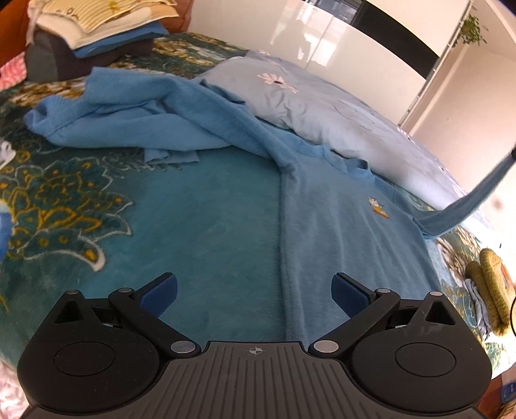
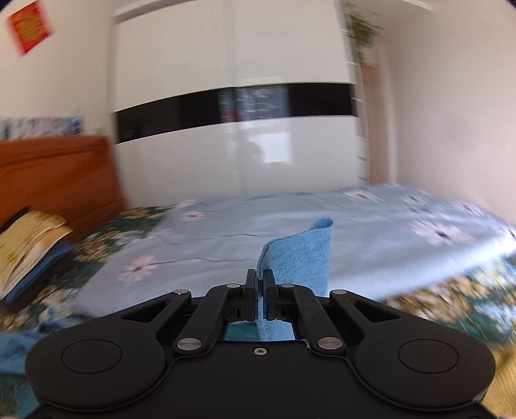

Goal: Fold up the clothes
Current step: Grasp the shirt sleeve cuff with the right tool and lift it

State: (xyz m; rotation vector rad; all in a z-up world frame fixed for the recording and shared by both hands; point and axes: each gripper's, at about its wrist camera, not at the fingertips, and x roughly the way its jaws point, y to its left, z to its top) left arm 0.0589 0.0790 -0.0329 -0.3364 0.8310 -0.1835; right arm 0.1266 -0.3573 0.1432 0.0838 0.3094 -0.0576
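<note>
A blue sweater (image 1: pixel 338 225) with a small embroidered badge lies spread on the teal patterned blanket (image 1: pixel 200 219). One sleeve is bunched toward the far left, and the other sleeve (image 1: pixel 467 199) stretches up and off to the right edge. My left gripper (image 1: pixel 254 295) hovers open just above the sweater's hem, nothing between its blue pads. In the right wrist view, my right gripper (image 2: pixel 260 278) is shut on the blue sleeve cuff (image 2: pixel 303 251), which sticks up beyond the fingers. That view is blurred.
A pale blue floral quilt (image 1: pixel 338 106) lies behind the sweater. A stack of folded clothes (image 1: pixel 90 29) sits at the far left by the orange headboard (image 2: pixel 54 174). Yellow-green knitwear (image 1: pixel 490 290) lies at the right edge. A white wardrobe (image 2: pixel 242 129) stands beyond the bed.
</note>
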